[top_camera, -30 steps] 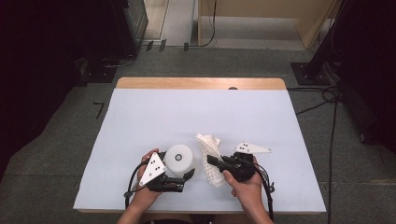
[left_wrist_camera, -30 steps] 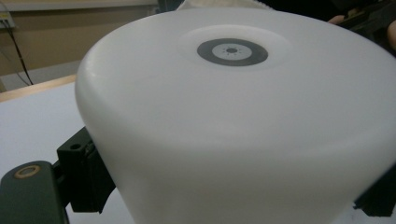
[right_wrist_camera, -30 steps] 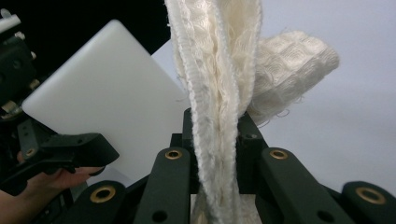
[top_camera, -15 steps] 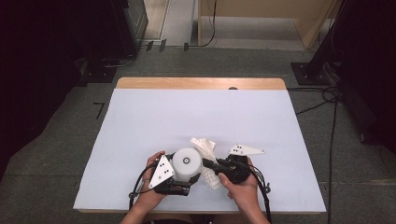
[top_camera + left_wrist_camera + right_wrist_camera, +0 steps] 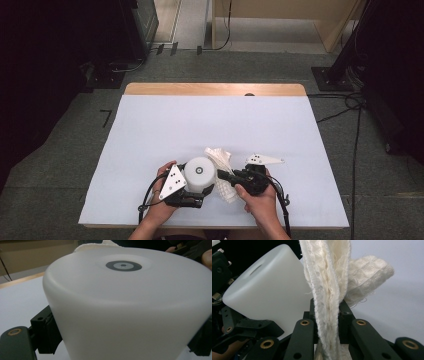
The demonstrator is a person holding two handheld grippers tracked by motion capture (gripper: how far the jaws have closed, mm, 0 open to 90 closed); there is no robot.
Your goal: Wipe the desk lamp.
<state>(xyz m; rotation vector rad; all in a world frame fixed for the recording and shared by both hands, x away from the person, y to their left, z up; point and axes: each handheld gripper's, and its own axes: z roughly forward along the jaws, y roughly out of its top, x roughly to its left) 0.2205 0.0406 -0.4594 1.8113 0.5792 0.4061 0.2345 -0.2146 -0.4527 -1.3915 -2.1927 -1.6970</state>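
We've pulled both hands closer in at the table's (image 5: pixel 150 125) near edge: left gripper (image 5: pixel 192 192) clamps the upturned cup (image 5: pixel 200 174), right gripper (image 5: pixel 225 176) pinches the cloth (image 5: pixel 329 290) against it, ready to wipe.

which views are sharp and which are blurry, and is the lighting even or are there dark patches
High view: the table is evenly lit and sharp, while the floor at both sides falls into deep shadow. Left gripper view: the white cup sits so close that it looks soft, glowing and glare-free. Right gripper view: the cloth weave in the right claw is crisp; the background is plain and shadowless.
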